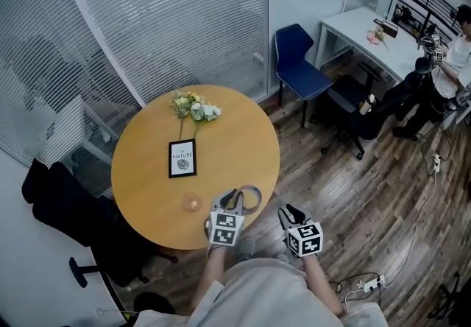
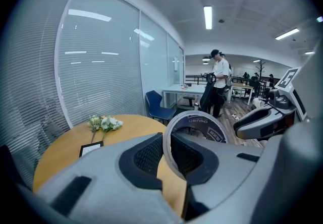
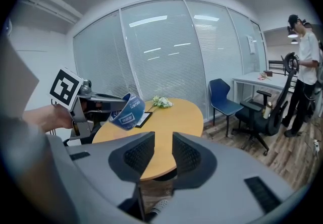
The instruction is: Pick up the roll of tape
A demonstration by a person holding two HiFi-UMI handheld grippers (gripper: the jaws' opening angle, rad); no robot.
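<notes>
A: Where is the roll of tape (image 3: 127, 111)?

B: In the air, by my reading. The right gripper view shows it tilted, hanging above the near edge of the tabletop (image 1: 221, 134) with nothing under it. From the head view it sits over that same edge, just in front of the person.

A: What has it?

B: The left tongs (image 2: 167, 153). Their pads pinch the band of the roll from inside and outside, one pad through the ring and one against its outer face, so the hoop stands up between them.

A: And the other pair?

B: The right tongs (image 3: 162, 153) are spread with nothing between them; through the gap you see only the tabletop's edge and the wooden floor. They hang beside the left pair, apart from the roll.

A: So the pick-up is done?

B: The main part looks done: gripped and clear of the wood. What is left, if anything, is to carry it a little higher and hold it steady. The thin band gives the pads little to bite on, so it could swing.

A: Anything close by to knock?

B: A small round orange thing (image 1: 193, 202) lies just beside the left tongs. The framed card (image 1: 182, 157) and the flowers (image 1: 195, 107) are farther back, well apart.
</notes>
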